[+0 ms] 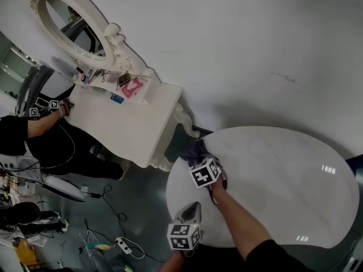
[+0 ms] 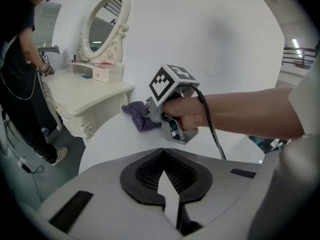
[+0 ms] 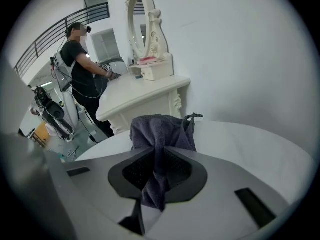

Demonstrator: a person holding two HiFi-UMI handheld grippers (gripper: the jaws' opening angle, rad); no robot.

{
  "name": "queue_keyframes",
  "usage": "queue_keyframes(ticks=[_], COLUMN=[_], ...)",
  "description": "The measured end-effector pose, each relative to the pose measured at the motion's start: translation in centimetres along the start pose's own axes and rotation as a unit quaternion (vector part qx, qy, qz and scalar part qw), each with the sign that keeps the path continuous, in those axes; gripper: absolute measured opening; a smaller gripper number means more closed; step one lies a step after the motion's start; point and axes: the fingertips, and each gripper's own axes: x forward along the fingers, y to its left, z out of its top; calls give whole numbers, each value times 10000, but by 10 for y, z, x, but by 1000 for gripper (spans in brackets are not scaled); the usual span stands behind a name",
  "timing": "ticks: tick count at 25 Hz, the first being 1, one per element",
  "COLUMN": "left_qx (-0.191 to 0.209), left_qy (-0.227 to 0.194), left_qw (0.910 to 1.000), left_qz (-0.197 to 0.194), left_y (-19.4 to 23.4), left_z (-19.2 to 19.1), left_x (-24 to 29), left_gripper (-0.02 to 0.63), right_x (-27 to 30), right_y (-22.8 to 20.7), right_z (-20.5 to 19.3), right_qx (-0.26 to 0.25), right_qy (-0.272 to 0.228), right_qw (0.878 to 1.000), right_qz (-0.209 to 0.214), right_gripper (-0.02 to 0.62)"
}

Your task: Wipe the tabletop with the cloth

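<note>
Where the round white tabletop (image 1: 278,174) curves nearest the cream dressing table (image 1: 127,126), the right tongs (image 1: 199,160) are clamped on a bunched purple cloth (image 1: 194,150); the cloth rests on the tabletop at that left edge, one fold running back between the black pads and the rest spilling forward of the tips. From the left gripper view, the hand (image 2: 187,113) on the right tongs shows, its marker cube uppermost and the cloth pressed to the surface beside it. The left tongs (image 2: 163,156) hover over the near-left edge; they stand narrow, only a slit between the pads, nothing in it. An oval mirror (image 1: 71,18) stands on the dressing table; another person (image 1: 34,135) in black stands at its far side; cables (image 1: 113,231) lie on the floor (image 1: 142,208).
</note>
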Motion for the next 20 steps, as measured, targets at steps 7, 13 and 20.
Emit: queue_keyframes(ticks=[7, 13, 20], left_qx=[-154, -199, -333], left_qy=[251, 397, 344], left_qw=[9990, 9985, 9981], left_qz=[333, 317, 390], left_y=[26, 33, 35], left_z=[-15, -20, -23], left_x=[-3, -1, -1], left_gripper=[3, 3, 3], right_x=[7, 4, -5], right_y=[31, 44, 46], right_z=[-3, -8, -20], right_qx=[111, 190, 135], right_qy=[48, 118, 32], right_qw=[9999, 9996, 9998], right_qz=[65, 147, 168], right_gripper=[40, 40, 40])
